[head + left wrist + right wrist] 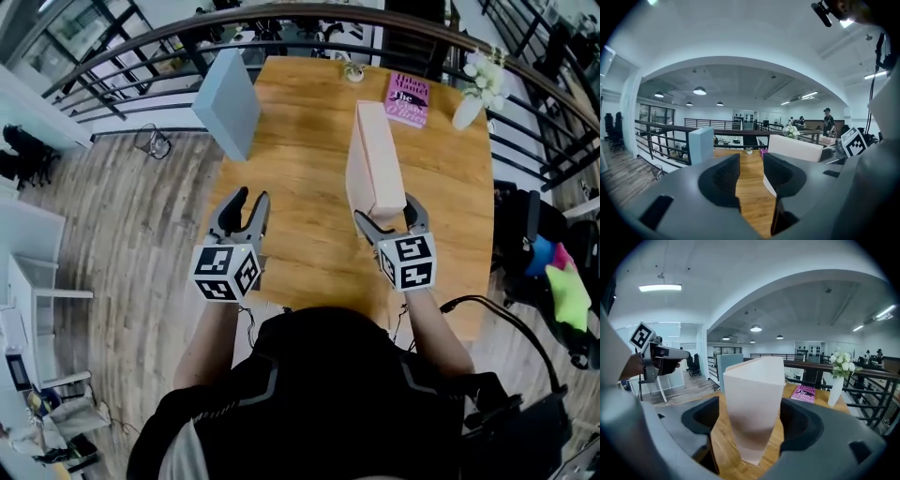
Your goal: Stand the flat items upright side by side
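Forearms [211, 333] vanish under the person's dark top [328, 394], and marker cubes hide both hands; left tool [248, 202] hovers over the worktop [300, 187] near its left edge, jaws partly apart with only bare wood between them; right tool [386, 217] tilts slightly down, jaws spread wide either side of the upright pink box [375, 159], not pressing it; farther off, a blue-grey box [228, 101] stands upright at the left edge; the book [408, 98] by the far edge has lettering too small to read.

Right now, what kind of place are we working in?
Probably an open-plan office, perhaps a mezzanine: a wooden table stands beside a black railing, with office chairs beyond it and round ceiling lamps overhead.
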{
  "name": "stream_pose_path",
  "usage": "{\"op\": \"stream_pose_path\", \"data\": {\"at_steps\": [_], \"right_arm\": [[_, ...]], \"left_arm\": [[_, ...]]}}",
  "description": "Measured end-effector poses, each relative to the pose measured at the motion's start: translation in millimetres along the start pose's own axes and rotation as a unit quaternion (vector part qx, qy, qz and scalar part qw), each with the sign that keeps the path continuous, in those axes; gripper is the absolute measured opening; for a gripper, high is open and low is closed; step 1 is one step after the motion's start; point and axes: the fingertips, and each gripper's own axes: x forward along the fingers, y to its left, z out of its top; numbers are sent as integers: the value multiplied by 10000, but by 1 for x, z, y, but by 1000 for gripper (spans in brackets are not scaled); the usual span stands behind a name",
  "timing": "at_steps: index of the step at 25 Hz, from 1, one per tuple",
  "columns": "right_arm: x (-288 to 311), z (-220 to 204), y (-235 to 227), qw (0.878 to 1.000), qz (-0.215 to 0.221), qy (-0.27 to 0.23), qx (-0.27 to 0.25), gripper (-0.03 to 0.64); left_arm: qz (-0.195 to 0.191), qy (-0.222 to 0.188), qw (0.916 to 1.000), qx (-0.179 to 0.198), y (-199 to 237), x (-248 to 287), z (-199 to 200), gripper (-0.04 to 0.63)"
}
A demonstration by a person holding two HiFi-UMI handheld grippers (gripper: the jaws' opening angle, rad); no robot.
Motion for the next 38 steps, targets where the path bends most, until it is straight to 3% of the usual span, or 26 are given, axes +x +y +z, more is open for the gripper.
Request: {"op": "stream_pose_path", "data": {"at_steps": [3,6,13,38], "right_arm": [[7,0,-6,10000,-61,-39,62,347],[17,5,-4,9999,5,-89,113,336],[53,22,8,9997,29,-70,225,325],[237,107,118,9986,222,-213,436,324]], "left_arm": [[151,47,9998,-81,10,-6,-3,172],[302,42,9993,-229,27,-9,-7,169],[544,-31,9985,90,71,-27,-1,155],[1168,-200,9924,-338,254,-95,-14,106]]}}
